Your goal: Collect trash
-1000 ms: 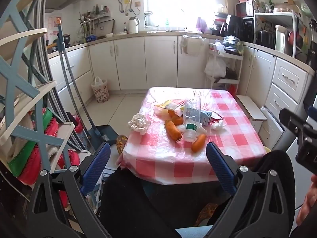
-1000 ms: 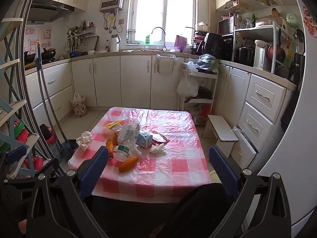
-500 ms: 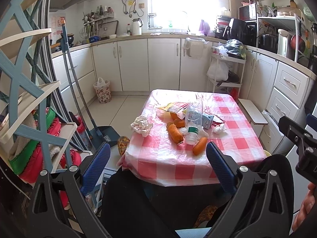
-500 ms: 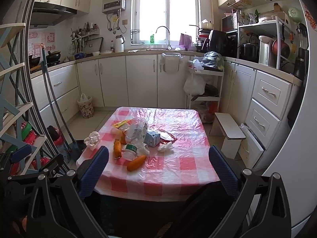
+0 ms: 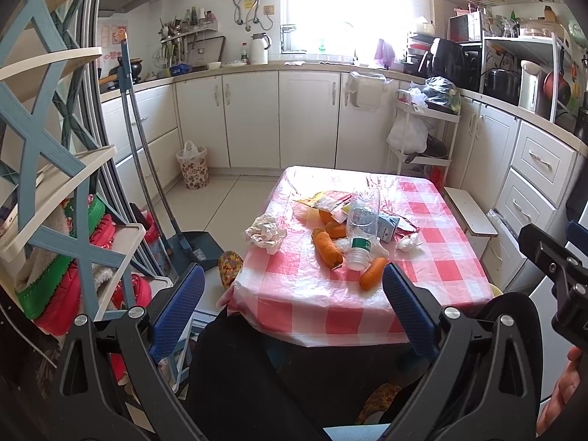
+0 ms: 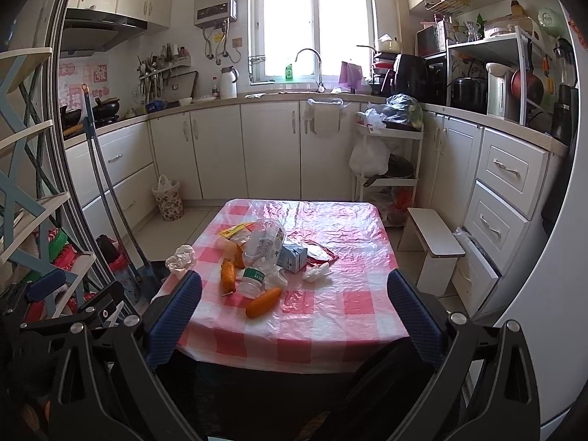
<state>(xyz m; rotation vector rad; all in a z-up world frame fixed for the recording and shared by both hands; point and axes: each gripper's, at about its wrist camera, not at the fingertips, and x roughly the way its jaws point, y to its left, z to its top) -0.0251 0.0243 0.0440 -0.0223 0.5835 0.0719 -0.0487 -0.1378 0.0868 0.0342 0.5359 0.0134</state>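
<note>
Trash lies in a loose heap on the left half of the table [image 6: 341, 316], which wears a red-and-white checked plastic cloth. A crushed clear plastic bottle [image 5: 362, 220] with a green label lies at the middle of the heap, its mouth towards the near edge. A carrot [image 5: 372, 273] rests just beside the bottle's mouth, nearest the front edge, and a second carrot [image 5: 327, 248] lies to the left of the bottle; more orange pieces sit behind it. A small blue-and-white carton [image 6: 293, 255] touches the bottle on the right, with a crumpled white tissue [image 6: 316, 273] just to the right of it. A yellow snack wrapper [image 6: 235, 231] lies behind the heap. A larger wad of crumpled paper [image 5: 265, 232] sits at the table's left edge, apart from the rest.

The left gripper [image 5: 292, 307] hangs in front of the table's near edge with its blue-padded fingers spread wide and nothing between them. The right gripper [image 6: 292, 316] is likewise held short of the near edge, fingers spread wide and empty. A flowered waste bin [image 6: 168, 200] stands on the floor by the cabinets, well apart from the table.
</note>
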